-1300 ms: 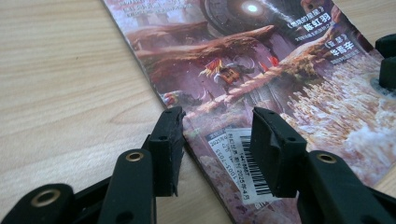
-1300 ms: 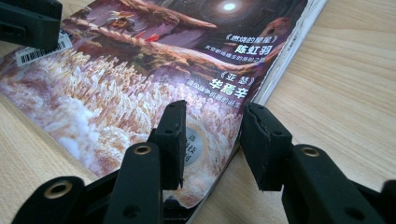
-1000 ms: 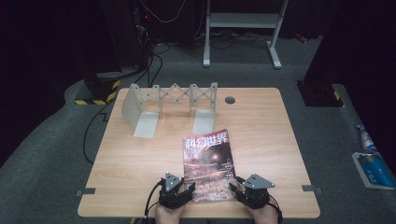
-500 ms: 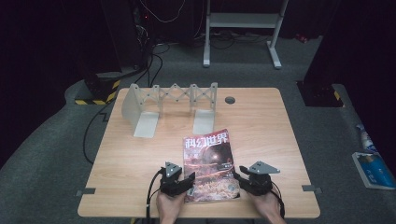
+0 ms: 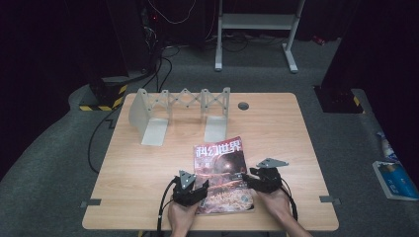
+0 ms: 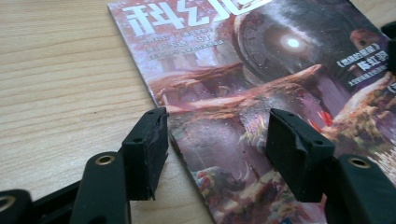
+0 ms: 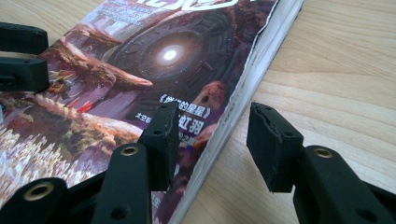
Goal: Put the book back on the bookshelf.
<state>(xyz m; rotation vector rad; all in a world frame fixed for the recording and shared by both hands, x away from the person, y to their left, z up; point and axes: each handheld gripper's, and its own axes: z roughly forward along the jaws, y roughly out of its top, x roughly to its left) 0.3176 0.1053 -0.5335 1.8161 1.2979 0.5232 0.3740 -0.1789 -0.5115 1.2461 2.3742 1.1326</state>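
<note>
**Two hand-held grippers standing spread at either edge of a magazine**

A science-fiction magazine (image 5: 222, 173) is lying face up on the near half of the wooden table (image 5: 148, 168), its red title pointing away from the person and its cover slightly skewed. The left gripper (image 5: 190, 190) is sitting at the magazine's left edge; its jaws have just been opening and are standing wide apart, one over bare wood and one over the cover, with the edge running between them and neither pad pressing on it, as the left gripper view (image 6: 212, 140) is showing. The right gripper (image 5: 262, 178) is sitting at the opposite edge; its jaws have likewise just been opening and are straddling the white page block (image 7: 243, 93), spread and not pinching, in the right gripper view (image 7: 210, 140). Whether the pads are brushing the paper is hard to make out.

The person's hands are being cut off by the bottom of the high view. The magazine's near corner is partly hidden behind the left gripper there. The small print on the cover is too fine to read. A grey folding bookend rack (image 5: 178, 113) is standing at the far side of the table, well apart from the magazine.
</note>
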